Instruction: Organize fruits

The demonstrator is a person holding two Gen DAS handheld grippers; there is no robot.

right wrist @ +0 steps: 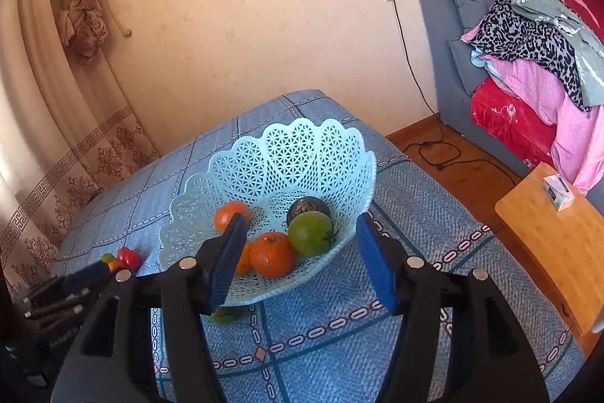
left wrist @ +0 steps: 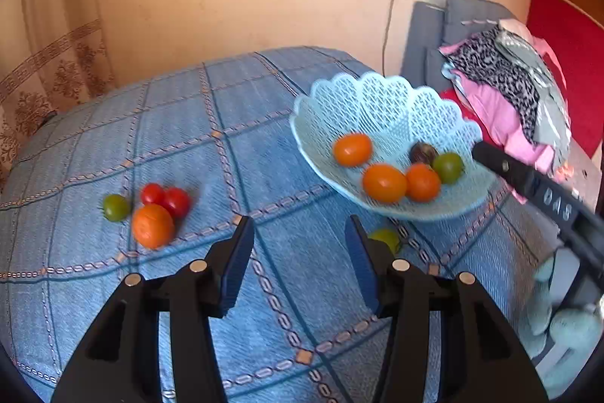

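A pale blue lattice basket stands on the blue checked tablecloth. It holds three orange fruits, a green one and a dark one. On the cloth at left lie an orange, two red tomatoes and a green tomato. A yellow-green fruit lies by the basket's near side, also in the right wrist view. My left gripper is open and empty over the cloth. My right gripper is open and empty in front of the basket.
The right gripper's body reaches in beside the basket's right rim. A grey sofa with piled bedding stands at the right. A wooden side table is near the table's right edge. A cable runs down the wall.
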